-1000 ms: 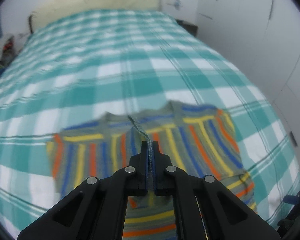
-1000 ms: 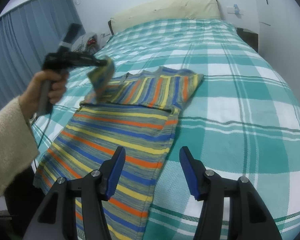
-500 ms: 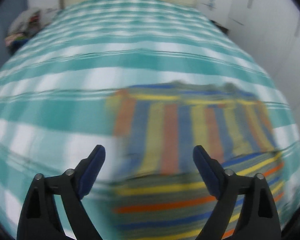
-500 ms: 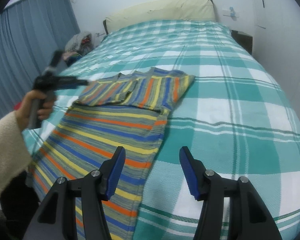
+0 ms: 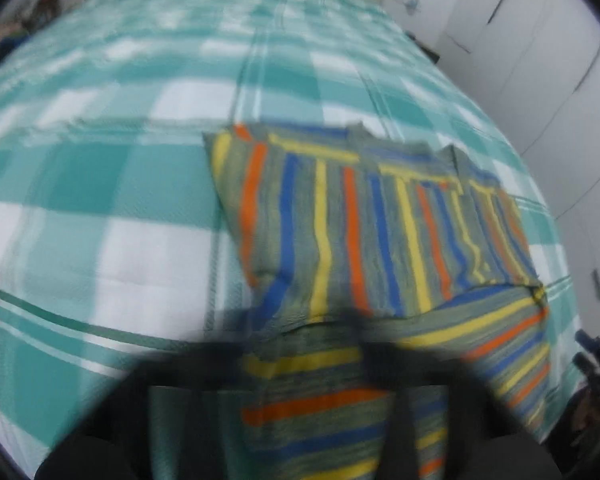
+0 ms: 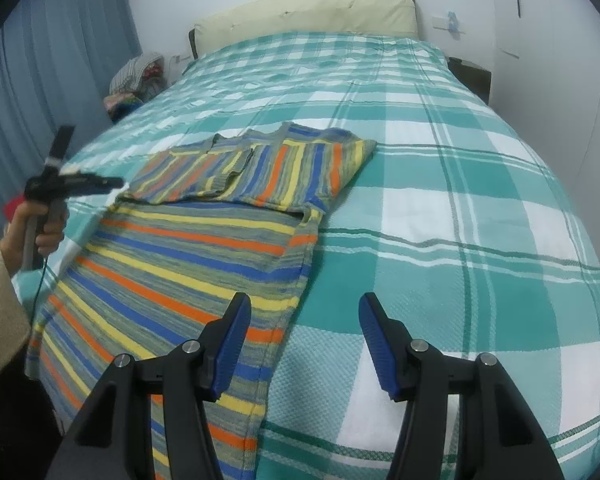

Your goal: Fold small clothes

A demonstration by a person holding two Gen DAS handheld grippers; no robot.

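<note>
hovering above the near edge of the teal-and-white checked bedspread [image 6: 460, 240], the right gripper [image 6: 304, 344] has its 2 blue-padded black fingers [image 6: 230, 344] spread wide, holding and touching nothing; the left-hand finger overlaps the hem of the striped knit sweater [image 6: 204, 248] in the view. the sweater, banded in orange, yellow, blue and grey-green, lies flat on the bedspread, its upper part covered by folded-in sleeves whose stripes run crosswise to the body's. the left gripper [image 6: 112, 182] is held in a bare left hand [image 6: 34, 232] with a cream fleece cuff, level, tips just beside the sweater's left shoulder; its own view is motion-blurred and whether its jaws are apart or together cannot be told. a cream padded headboard [image 6: 304, 12] stands behind.
</note>
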